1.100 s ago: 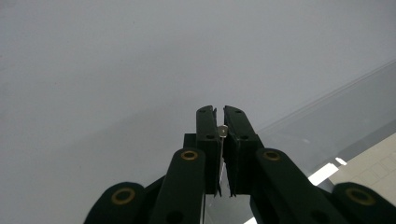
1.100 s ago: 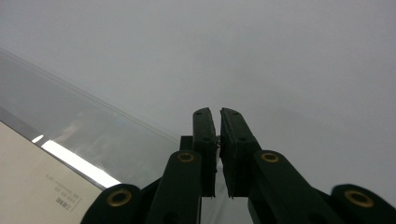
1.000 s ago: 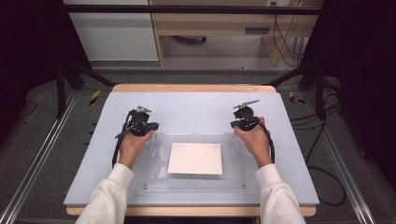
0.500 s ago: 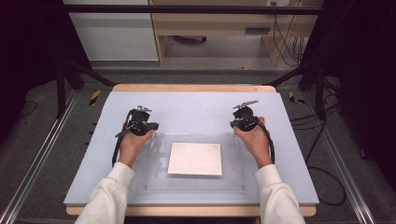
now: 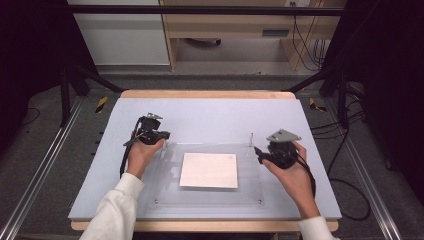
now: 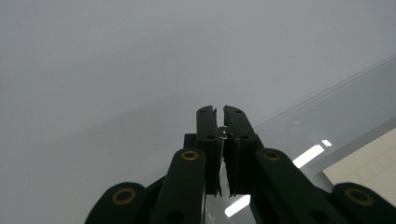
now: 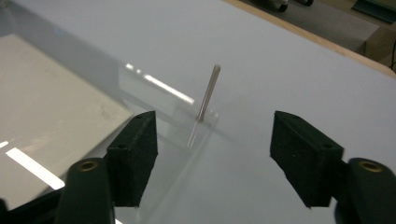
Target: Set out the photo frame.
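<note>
the left gripper [image 5: 159,134] sits at the far left corner of the clear acrylic plate [image 5: 165,186] that lies flat on the pale grey table top [image 5: 210,117]. in the left gripper view its jaws stand nearly together, clamped on a small silver metal pin [image 6: 223,132] that peeks out between them. under the plate, at its middle, lies a white square sheet of paper [image 5: 209,170]. at the plate's far right corner a thin silver metal rod [image 7: 208,93] stands upright, a little tilted, its foot seeming to rest in the plate. the right gripper [image 7: 212,161] hovers just short of it, jaws spread wide, the rod between and beyond them. the step in hand looks like taking hold of the corner pins, left already gripped. next, the right likely needs to ease forward and close squarely on the rod without knocking it over.
</note>
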The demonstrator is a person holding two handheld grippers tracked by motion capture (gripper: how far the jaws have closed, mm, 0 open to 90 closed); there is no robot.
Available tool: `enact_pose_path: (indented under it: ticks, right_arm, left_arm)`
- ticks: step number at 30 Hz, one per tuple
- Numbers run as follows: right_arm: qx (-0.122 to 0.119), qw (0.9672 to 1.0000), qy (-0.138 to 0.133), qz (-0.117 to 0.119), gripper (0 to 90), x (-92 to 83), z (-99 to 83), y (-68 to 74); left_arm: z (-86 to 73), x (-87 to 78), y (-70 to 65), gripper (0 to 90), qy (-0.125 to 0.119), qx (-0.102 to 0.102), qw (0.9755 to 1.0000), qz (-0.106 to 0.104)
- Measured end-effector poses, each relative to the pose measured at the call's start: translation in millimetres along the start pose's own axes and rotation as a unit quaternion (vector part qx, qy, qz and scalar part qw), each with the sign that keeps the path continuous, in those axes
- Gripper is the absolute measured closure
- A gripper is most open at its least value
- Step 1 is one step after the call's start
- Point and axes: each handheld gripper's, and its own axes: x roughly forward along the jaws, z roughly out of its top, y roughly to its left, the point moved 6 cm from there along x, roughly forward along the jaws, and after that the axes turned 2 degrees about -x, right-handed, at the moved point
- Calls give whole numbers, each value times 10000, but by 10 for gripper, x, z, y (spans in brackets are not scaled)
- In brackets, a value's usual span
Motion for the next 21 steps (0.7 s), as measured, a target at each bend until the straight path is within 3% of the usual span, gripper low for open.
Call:
enact_pose_path:
  ticks: [3, 10, 14, 21]
  right_arm:
    - [-226, 9996, 1, 187, 233, -222, -284, 66]
    - [-628, 9978, 90, 198, 348, -599, -915, 237]
    - [-868, 9958, 69, 280, 367, -689, -1065, 355]
    - [-1060, 9932, 104, 459, 378, -639, -1130, 512]
  left_arm:
    - [-2, -1, -1, 850, 1, 8, 10000, 4]
    - [0, 1, -1, 850, 5, 2, 10000, 15]
    - [1, 2, -1, 850, 23, 8, 10000, 19]
    - [4, 3, 0, 849, 47, 5, 10000, 8]
